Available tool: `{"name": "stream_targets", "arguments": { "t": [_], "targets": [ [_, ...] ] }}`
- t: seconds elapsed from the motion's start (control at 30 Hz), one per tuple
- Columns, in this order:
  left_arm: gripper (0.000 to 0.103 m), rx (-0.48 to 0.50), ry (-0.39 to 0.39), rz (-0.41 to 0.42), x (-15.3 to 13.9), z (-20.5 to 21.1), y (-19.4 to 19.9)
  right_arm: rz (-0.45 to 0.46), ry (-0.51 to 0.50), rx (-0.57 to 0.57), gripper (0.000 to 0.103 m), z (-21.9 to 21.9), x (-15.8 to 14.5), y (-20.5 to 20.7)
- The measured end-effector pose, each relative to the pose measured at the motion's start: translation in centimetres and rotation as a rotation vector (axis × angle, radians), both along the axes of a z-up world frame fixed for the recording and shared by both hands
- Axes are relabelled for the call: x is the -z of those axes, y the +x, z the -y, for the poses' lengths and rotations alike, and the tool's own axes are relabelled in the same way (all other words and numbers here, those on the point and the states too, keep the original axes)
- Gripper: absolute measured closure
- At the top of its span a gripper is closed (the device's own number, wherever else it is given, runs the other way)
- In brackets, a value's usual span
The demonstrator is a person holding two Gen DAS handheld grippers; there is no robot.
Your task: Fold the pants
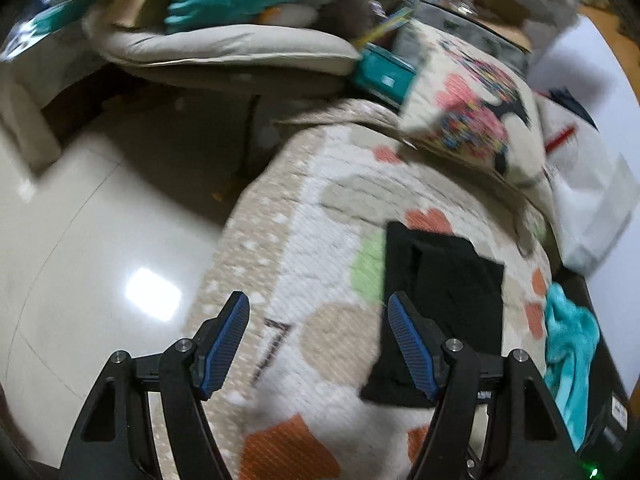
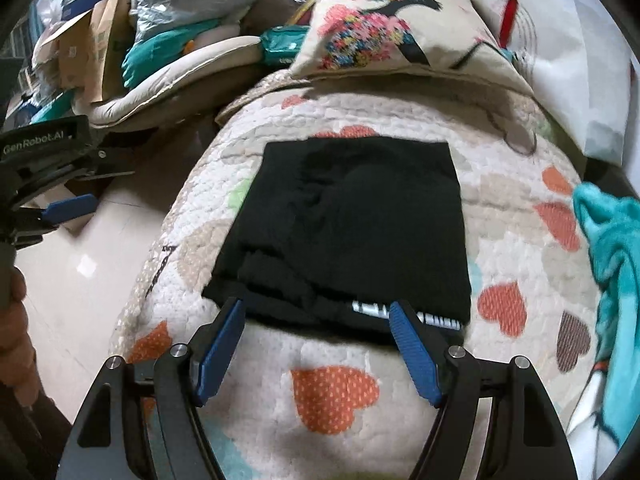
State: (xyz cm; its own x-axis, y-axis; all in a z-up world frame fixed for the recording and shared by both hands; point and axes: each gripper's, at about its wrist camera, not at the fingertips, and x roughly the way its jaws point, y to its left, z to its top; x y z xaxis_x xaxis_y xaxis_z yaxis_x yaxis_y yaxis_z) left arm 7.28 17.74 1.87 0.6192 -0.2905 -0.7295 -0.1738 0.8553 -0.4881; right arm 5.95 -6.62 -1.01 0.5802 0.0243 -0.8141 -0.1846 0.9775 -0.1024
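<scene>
The black pants (image 2: 352,220) lie folded into a compact rectangle on the heart-patterned quilt (image 2: 332,392), a white striped label showing at their near edge. They also show in the left wrist view (image 1: 444,304), to the right. My right gripper (image 2: 316,308) is open and empty, its blue fingertips just above the fold's near edge. My left gripper (image 1: 318,300) is open and empty over the quilt's left side, beside the pants. It also shows in the right wrist view (image 2: 68,208) at far left, off the bed.
A floral cushion (image 2: 384,24) lies at the quilt's far end. A teal cloth (image 2: 616,264) lies at the right edge. A beige chair (image 1: 224,48) piled with clutter stands beyond. Glossy tiled floor (image 1: 100,248) lies to the left of the bed.
</scene>
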Motion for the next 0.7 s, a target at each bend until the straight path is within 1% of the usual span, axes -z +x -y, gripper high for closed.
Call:
{"name": "stream_targets", "arguments": {
  "t": [0.07,0.13,0.2,0.23,0.27,0.3,0.37,0.47,0.53,0.6,0.67,0.7],
  "targets": [
    [0.032,0.016,0.054,0.050,-0.8,1.3,-0.7,-0.009,0.016,0.032,0.024,1.2,0.0,-0.8],
    [0.032,-0.007,0.131,0.153,-2.6,2.4,-2.4,-0.014,0.026,0.074,0.024,2.8,-0.2,-1.8],
    [0.030,-0.049,0.189,0.268,-4.6,3.0,-4.7,0.006,0.039,0.104,0.024,4.2,-0.9,-3.1],
    [0.026,-0.079,0.221,0.342,-5.9,3.3,-6.4,0.029,0.042,0.113,0.024,4.8,-1.4,-3.8],
    [0.012,-0.101,0.239,0.385,-6.7,3.5,-7.6,0.047,0.040,0.116,0.023,5.1,-1.8,-4.3],
    [0.003,-0.123,0.250,0.427,-7.5,3.7,-9.0,0.071,0.034,0.117,0.023,5.3,-2.3,-5.0],
    [0.000,-0.146,0.260,0.489,-9.0,3.8,-11.7,0.113,0.027,0.116,0.021,5.6,-3.2,-6.0],
    [0.000,-0.171,0.271,0.529,-10.3,4.1,-15.1,0.151,0.036,0.116,0.014,5.5,-3.9,-7.5],
    [0.000,-0.166,0.277,0.550,-10.7,4.4,-17.2,0.159,0.049,0.117,0.009,5.4,-4.0,-8.5],
    [0.000,-0.135,0.338,0.535,-10.9,5.4,-18.2,0.151,0.045,0.112,0.009,5.3,-3.8,-9.5],
    [0.000,-0.067,0.403,0.489,-10.7,6.9,-18.8,0.149,0.038,0.111,0.008,5.2,-3.6,-10.4],
    [0.000,-0.028,0.403,0.460,-10.4,7.5,-19.1,0.149,0.037,0.109,0.006,5.2,-3.5,-10.8]
  ]
}}
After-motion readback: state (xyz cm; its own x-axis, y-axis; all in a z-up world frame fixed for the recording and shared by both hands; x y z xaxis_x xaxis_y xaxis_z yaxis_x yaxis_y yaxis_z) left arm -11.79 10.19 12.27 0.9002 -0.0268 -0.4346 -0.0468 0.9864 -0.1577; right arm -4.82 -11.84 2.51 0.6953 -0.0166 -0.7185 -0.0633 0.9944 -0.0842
